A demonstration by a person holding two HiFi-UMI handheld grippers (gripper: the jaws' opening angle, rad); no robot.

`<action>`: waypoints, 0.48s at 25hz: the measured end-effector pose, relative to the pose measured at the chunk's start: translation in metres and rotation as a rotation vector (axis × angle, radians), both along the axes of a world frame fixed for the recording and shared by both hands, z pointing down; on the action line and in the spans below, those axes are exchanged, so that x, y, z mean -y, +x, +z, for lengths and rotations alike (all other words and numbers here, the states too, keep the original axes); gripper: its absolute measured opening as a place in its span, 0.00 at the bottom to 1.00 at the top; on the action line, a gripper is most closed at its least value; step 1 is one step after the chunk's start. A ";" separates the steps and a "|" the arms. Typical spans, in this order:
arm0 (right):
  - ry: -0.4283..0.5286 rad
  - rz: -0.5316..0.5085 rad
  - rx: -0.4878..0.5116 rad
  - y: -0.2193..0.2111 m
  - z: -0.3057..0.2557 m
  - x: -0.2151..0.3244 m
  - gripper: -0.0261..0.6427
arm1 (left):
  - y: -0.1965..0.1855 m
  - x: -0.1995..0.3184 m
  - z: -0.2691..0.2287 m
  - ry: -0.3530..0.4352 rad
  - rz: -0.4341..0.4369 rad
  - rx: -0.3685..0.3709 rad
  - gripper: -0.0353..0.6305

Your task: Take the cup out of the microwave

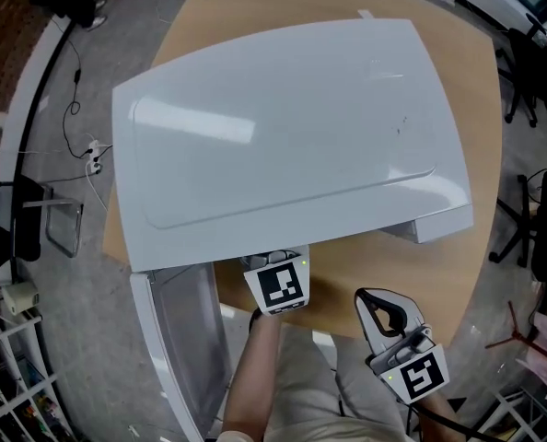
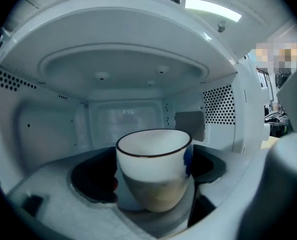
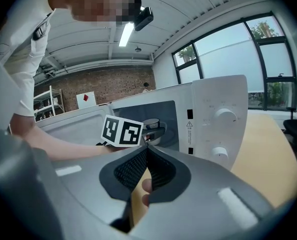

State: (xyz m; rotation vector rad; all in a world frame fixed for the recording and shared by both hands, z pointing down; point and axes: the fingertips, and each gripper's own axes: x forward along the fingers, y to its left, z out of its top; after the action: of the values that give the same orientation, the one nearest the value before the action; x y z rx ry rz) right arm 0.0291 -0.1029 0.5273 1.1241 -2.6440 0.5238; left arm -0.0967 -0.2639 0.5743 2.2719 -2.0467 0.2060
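Round wooden table [image 1: 481,109] on a grey concrete floor [image 1: 52,81] — black cables [image 1: 75,72] and a white power strip [image 1: 93,159] trail across the floor at the left. Black chairs [image 1: 524,72] stand beyond the table's right edge; white shelving [image 1: 6,380] fills the lower left corner. In the right gripper view: a red brick wall [image 3: 108,84] at the back, a pale rack [image 3: 46,103] before it, a white ribbed ceiling [image 3: 188,9] with a lit strip lamp [image 3: 124,34], and tall dark-framed windows [image 3: 223,54] — daylight and trees [image 3: 265,30] beyond.
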 end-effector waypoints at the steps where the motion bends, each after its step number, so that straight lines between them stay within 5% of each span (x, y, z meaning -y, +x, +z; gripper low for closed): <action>1: -0.002 0.005 -0.002 0.001 0.001 0.000 0.05 | 0.001 0.001 -0.001 0.012 0.003 0.010 0.68; 6: 0.002 0.010 -0.007 0.004 0.005 0.004 0.05 | 0.008 0.004 -0.002 0.027 0.042 0.023 0.65; 12: 0.018 0.002 -0.020 0.003 0.003 0.006 0.05 | 0.015 -0.005 -0.011 0.042 0.125 0.185 0.65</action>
State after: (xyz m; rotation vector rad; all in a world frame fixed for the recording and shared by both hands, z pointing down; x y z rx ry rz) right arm 0.0325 -0.1092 0.5305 1.1315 -2.6361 0.4875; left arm -0.0820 -0.2593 0.5635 2.4949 -2.0092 0.3995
